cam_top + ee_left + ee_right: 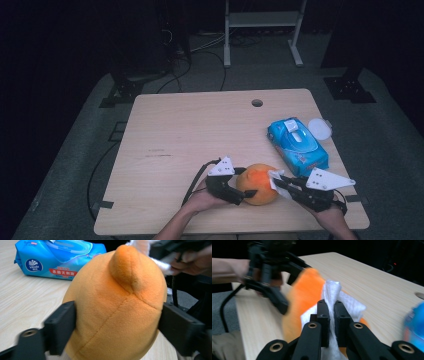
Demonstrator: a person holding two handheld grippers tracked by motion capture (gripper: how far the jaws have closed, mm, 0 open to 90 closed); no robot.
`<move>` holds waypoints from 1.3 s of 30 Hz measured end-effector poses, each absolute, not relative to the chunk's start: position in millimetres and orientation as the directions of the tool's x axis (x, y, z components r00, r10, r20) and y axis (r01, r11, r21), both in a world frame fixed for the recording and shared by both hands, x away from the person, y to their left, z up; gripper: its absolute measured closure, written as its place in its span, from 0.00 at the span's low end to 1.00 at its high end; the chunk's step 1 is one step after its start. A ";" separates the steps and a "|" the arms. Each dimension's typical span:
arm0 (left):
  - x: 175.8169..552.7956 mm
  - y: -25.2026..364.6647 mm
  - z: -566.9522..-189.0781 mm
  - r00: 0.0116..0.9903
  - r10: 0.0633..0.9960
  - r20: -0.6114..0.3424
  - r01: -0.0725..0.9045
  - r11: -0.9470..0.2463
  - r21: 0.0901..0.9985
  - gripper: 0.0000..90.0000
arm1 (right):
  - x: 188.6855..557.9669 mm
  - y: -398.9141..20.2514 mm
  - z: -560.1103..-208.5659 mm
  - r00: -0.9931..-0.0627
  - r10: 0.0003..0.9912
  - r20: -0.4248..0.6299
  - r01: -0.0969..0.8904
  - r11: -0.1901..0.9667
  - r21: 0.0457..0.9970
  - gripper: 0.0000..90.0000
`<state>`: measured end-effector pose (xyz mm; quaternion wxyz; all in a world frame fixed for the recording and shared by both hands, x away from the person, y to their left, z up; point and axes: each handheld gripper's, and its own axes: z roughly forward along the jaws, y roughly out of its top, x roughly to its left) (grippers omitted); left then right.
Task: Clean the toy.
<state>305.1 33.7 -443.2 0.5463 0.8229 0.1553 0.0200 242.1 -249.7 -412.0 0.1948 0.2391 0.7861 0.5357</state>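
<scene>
Both handheld grippers are matte black, each topped by a pale grey three-cornered plate: the left gripper point(239, 186) and the right gripper point(280, 183). A black cable loops from the left one. In the right gripper view, brass-coloured rivets stud the black linkage arms. The forearms are bare, without sleeves.
</scene>
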 end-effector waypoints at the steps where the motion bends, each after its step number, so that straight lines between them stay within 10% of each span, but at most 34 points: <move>1: 304.9 34.0 -442.5 0.950 0.283 -0.130 0.231 -0.360 0.904 0.28 | 240.9 -244.9 -411.4 -0.817 0.574 -0.055 0.158 0.315 0.936 0.94; 10: 312.0 53.1 -446.7 0.938 0.283 -0.198 0.284 -0.305 0.909 0.43 | 243.2 -245.8 -414.0 -0.808 0.587 -0.055 0.163 0.312 0.936 0.94; 15: 303.9 49.2 -442.3 0.979 0.132 -0.155 0.193 -0.357 0.914 0.31 | 249.4 -262.8 -421.7 -0.772 0.635 -0.026 0.210 0.294 0.932 0.94; 21: 306.2 37.4 -443.7 0.969 0.220 -0.111 0.189 -0.374 0.908 0.11 | 249.6 -271.8 -424.4 -0.782 0.623 0.011 0.236 0.281 0.930 0.94; 30: 290.8 31.2 -441.1 0.977 0.209 0.052 0.042 -0.420 0.906 0.45 | 250.5 -252.4 -408.7 -0.836 0.549 0.023 0.189 0.248 0.950 0.94; 39: 299.4 42.0 -438.6 0.972 0.228 -0.062 0.138 -0.337 0.931 0.56 | 272.2 -253.9 -405.3 -0.793 0.607 0.053 0.237 0.228 0.944 0.94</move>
